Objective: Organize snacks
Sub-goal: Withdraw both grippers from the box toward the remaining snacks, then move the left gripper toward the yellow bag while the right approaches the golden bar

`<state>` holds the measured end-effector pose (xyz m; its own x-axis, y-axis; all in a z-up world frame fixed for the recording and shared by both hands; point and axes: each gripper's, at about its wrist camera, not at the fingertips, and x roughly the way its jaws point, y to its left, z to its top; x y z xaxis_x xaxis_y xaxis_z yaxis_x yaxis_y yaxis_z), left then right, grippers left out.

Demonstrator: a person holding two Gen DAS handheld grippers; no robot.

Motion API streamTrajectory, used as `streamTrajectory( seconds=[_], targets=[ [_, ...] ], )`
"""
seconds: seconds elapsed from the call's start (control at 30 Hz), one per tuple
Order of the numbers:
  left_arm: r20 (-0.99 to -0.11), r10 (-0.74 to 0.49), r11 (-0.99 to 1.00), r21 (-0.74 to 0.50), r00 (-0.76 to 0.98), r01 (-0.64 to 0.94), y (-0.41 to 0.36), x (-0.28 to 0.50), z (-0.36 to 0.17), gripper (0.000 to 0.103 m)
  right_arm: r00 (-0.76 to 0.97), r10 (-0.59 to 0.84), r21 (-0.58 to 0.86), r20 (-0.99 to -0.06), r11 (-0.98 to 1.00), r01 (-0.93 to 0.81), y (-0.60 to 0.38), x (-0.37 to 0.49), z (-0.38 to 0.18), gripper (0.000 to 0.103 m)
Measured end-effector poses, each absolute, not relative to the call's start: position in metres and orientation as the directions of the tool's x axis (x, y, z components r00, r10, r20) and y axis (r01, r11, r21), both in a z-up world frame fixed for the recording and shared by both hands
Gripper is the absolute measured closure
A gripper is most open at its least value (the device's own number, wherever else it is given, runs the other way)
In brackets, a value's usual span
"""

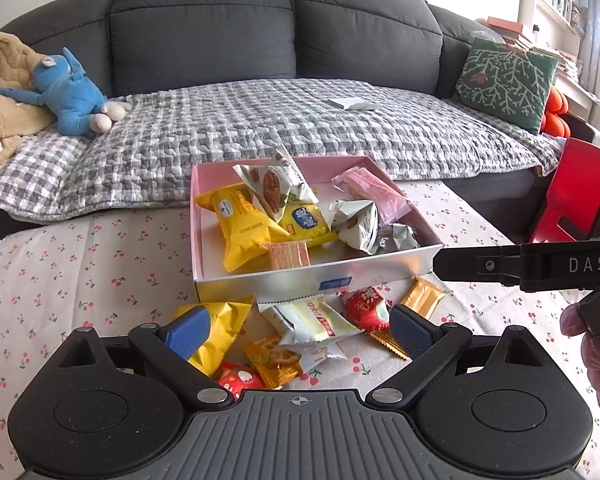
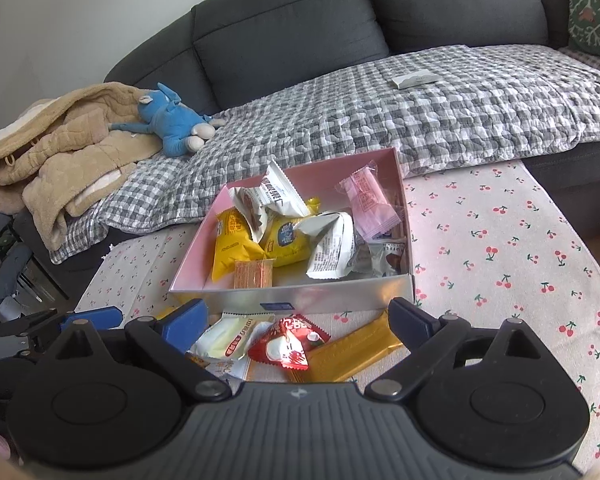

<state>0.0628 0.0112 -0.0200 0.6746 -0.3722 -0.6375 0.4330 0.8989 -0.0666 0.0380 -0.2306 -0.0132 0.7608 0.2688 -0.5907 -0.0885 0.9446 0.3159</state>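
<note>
right wrist view: both the right gripper (image 2: 296,320) and left gripper (image 1: 300,326) hover, jaws wide and empty, over loose snack packets (image 2: 288,342) before the half-filled pink box (image 2: 312,296) on the table (image 2: 500,248).

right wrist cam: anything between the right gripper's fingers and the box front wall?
Yes, in the right wrist view: loose packets on the cloth, a white one, a red one and a gold bar, between the open right gripper and the box.

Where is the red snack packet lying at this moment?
In the right wrist view, the red snack packet lies on the tablecloth before the box, between a white packet and a gold bar.
</note>
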Motion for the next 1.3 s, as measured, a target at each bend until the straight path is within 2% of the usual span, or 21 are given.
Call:
streamTrajectory(
  seconds=[0.37,0.57,1.03,1.3],
  targets=[
    [-0.601,-0.357,0.920,-0.093,0.715,0.382,0.034,0.047,-0.030,0.005,0.752,0.249,0.224,-0.610,0.965,-0.137,-0.211,0.022,-0.021,0.003],
    [-0.624,-0.346,0.928,-0.119,0.700,0.353,0.042,0.046,-0.037,0.005,0.756,0.227,0.196,-0.615,0.972,-0.132,-0.208,0.016,-0.026,0.001],
    [-0.658,-0.274,0.943,-0.042,0.701,0.329,0.053,0.035,-0.061,0.005,0.761,0.156,0.104,-0.630,0.988,-0.116,-0.210,0.001,-0.050,0.000],
    [-0.652,-0.290,0.922,0.005,0.700,0.387,0.052,0.031,-0.066,0.005,0.769,0.168,0.049,-0.617,0.983,-0.176,-0.199,0.001,-0.056,0.000]
  ],
)
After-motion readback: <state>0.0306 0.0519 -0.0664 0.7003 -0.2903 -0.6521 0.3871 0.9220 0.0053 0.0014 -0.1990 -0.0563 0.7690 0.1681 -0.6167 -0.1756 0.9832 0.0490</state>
